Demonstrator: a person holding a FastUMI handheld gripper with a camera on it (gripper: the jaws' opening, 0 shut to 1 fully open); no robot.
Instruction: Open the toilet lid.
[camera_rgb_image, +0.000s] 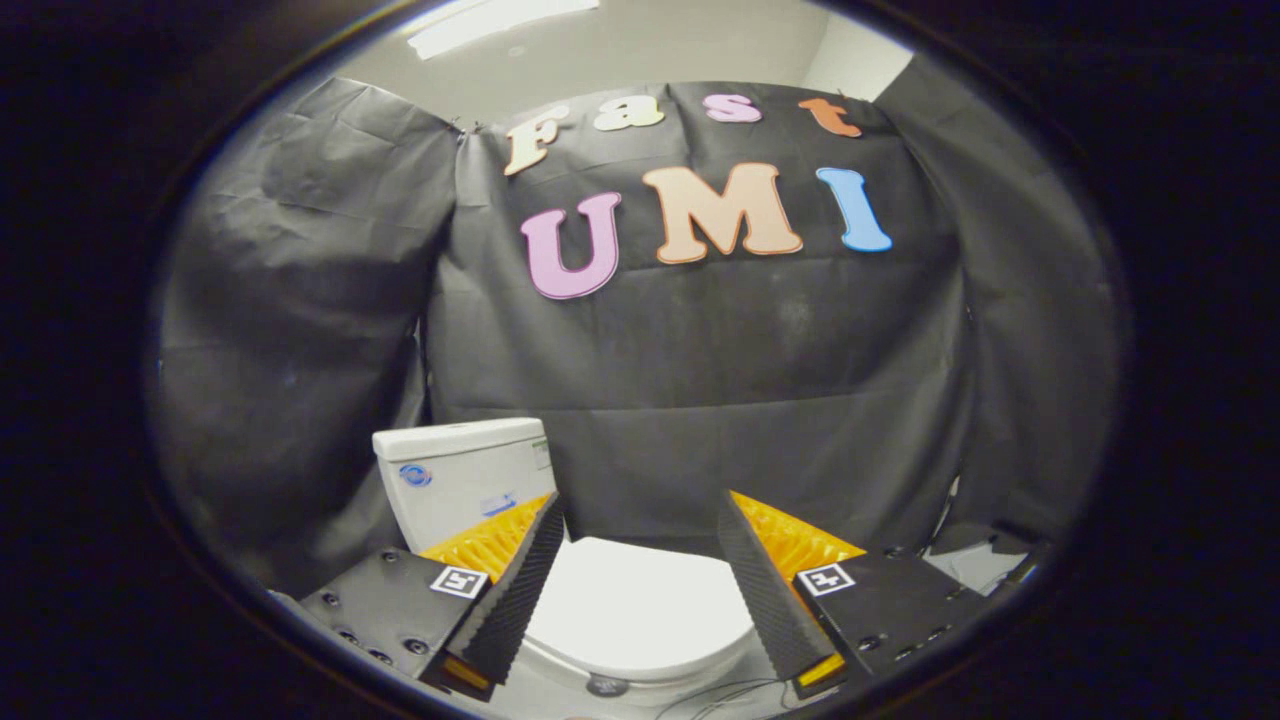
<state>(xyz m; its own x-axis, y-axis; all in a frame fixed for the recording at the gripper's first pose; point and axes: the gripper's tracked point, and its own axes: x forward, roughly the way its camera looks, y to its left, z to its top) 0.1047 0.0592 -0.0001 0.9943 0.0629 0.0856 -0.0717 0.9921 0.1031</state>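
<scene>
White and smooth, the toilet lid (640, 610) lies flat and shut just below and ahead of the gripper (640, 530). The gripper's two fingers are wide apart and hold nothing, and the lid shows in the gap between them. The lid's front edge is the near part, low down by the fingers, so I think the gripper must dip to get under it. The fingers hide both sides of the lid. Farther back stands the tank (462, 475), partly hidden too. Beyond it hangs the black cloth wall (700, 380).
</scene>
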